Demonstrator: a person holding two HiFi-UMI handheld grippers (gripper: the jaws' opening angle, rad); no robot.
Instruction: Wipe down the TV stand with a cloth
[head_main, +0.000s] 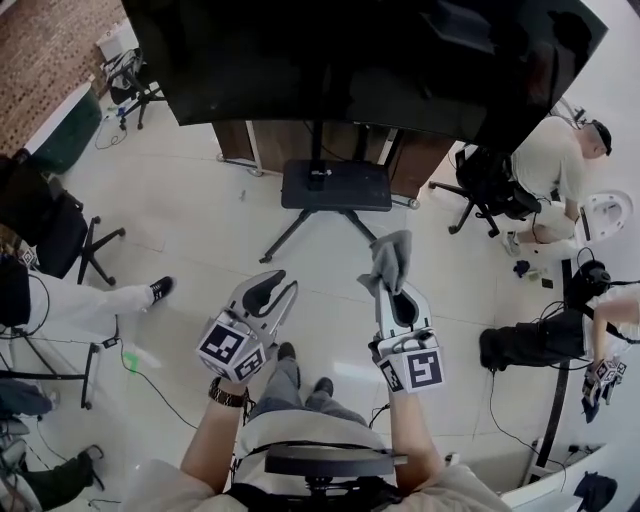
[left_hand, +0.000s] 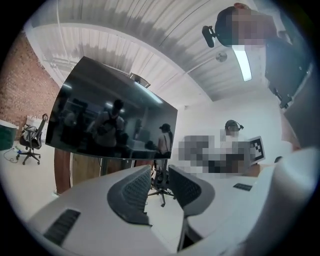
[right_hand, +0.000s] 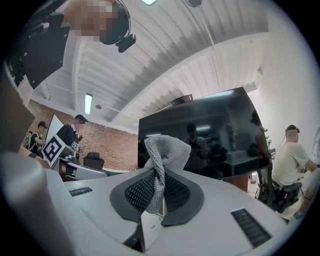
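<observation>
Grey cloth (right_hand: 167, 147), clamped in the right gripper (right_hand: 160, 181), juts lengthwise past its fingers (right_hand: 136, 192).

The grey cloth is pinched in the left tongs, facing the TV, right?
No, the grey cloth is pinched in the right tongs, facing the TV, as the right gripper view shows; the left tongs stand open and empty.

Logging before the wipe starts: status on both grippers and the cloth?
Right gripper shut on grey cloth. Left gripper open, empty. TV stand ahead, untouched; nothing visibly blocking it.
</observation>
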